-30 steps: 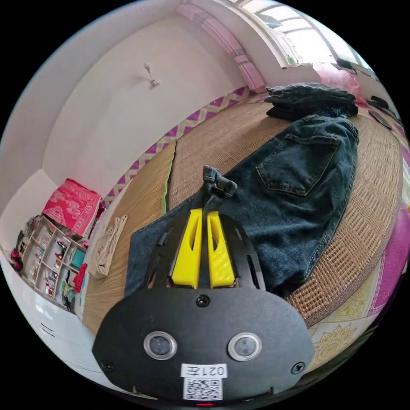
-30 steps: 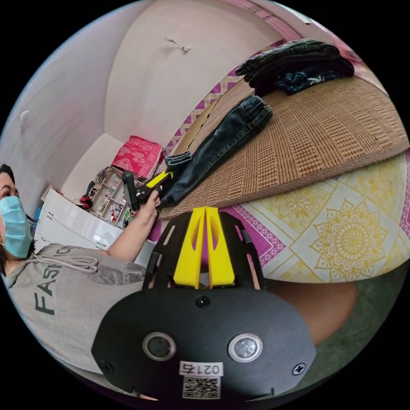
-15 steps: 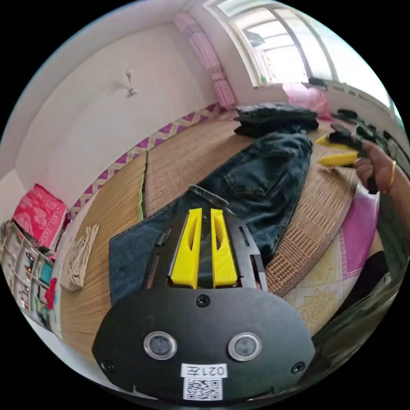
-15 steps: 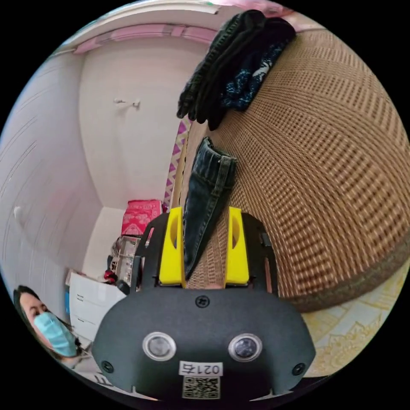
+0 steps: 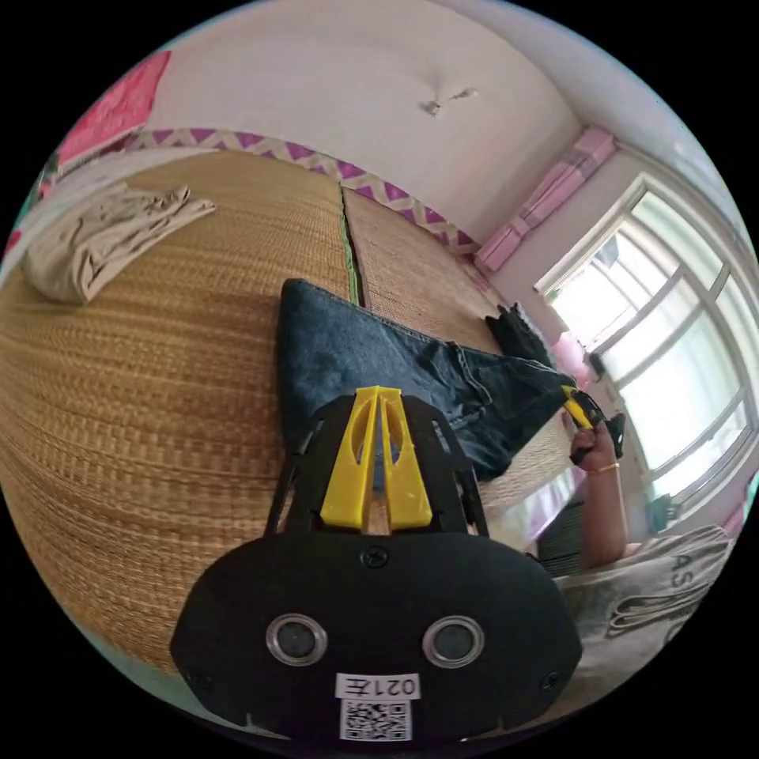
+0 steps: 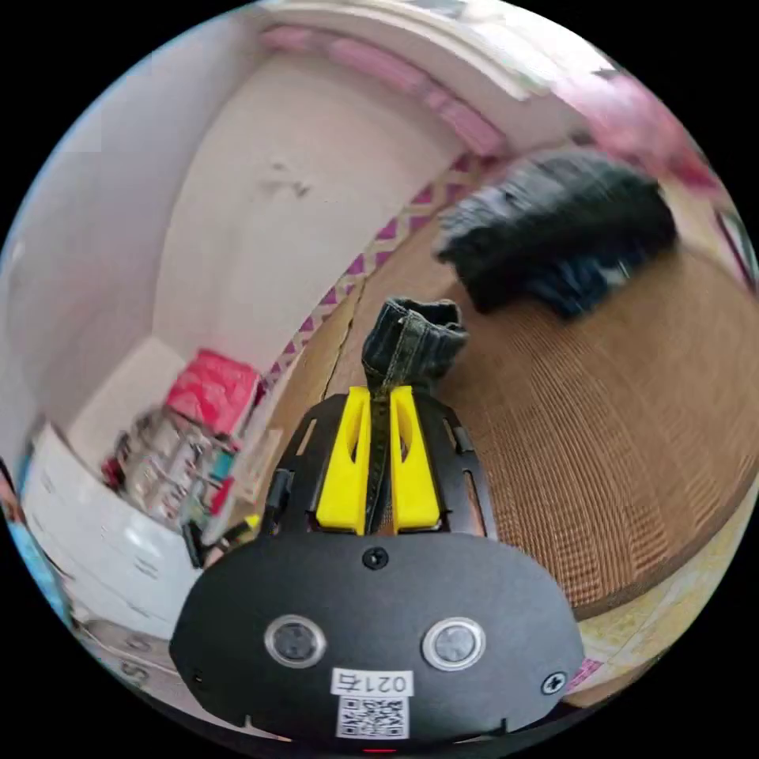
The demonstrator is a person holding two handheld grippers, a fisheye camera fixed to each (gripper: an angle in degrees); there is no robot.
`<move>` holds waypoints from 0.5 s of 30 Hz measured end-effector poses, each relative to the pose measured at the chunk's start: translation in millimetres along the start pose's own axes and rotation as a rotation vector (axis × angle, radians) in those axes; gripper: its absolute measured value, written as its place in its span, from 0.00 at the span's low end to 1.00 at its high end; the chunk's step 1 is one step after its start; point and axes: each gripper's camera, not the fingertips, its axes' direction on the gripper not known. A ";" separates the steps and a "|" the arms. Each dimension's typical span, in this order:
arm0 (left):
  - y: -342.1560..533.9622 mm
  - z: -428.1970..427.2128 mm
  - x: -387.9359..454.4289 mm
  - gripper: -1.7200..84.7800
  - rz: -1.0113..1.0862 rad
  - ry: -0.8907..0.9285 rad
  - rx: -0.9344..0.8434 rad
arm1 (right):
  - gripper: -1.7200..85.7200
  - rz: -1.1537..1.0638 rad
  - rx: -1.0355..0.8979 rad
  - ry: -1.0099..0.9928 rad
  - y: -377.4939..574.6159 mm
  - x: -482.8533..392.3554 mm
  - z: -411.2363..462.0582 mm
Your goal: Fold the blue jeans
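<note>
The blue jeans (image 5: 356,356) lie flat on the woven mat (image 5: 158,379), reaching away from me toward the window. My left gripper (image 5: 378,393) hovers over their near end with its jaws shut, and no fabric pokes past the tips. At the far end of the jeans, a hand holds the right gripper (image 5: 581,411). In the right gripper view, my right gripper (image 6: 379,389) is shut on a bunched edge of the jeans (image 6: 413,340), which stands up above the mat (image 6: 632,411).
A pile of dark folded clothes (image 6: 561,229) sits further along the mat, and is also seen beyond the jeans (image 5: 518,332). A beige cloth (image 5: 103,237) lies at the mat's far side. A window (image 5: 672,356) is on the right, and shelves and a white cabinet (image 6: 103,545) stand beside the mat.
The right gripper, open around the jeans' edge half a second ago, has shut on it and raised it. The hem bunch that stuck out of the left jaws is gone. Both views have swung.
</note>
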 end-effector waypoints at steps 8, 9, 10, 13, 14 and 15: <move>61.2 -56.9 -132.6 0.01 -0.096 0.178 0.092 | 0.06 -1.125 -0.111 0.222 112.3 -394.9 123.7; 71.9 -65.7 -149.0 0.01 -0.109 0.183 0.108 | 0.06 -1.174 -0.120 0.221 128.9 -411.3 136.4; 82.2 -74.6 -163.8 0.01 -0.116 0.170 0.120 | 0.07 -1.268 -0.142 0.216 163.7 -437.8 163.3; 109.3 -98.4 -200.5 0.01 -0.134 0.111 0.143 | 0.07 -1.459 -0.364 0.259 251.5 -462.7 250.3; 114.6 -103.0 -207.5 0.01 -0.137 0.102 0.146 | 0.07 -1.508 -0.468 0.310 281.2 -456.3 282.2; 124.6 -111.4 -219.6 0.01 -0.138 0.081 0.148 | 0.07 -1.522 -0.458 0.325 290.6 -453.2 287.7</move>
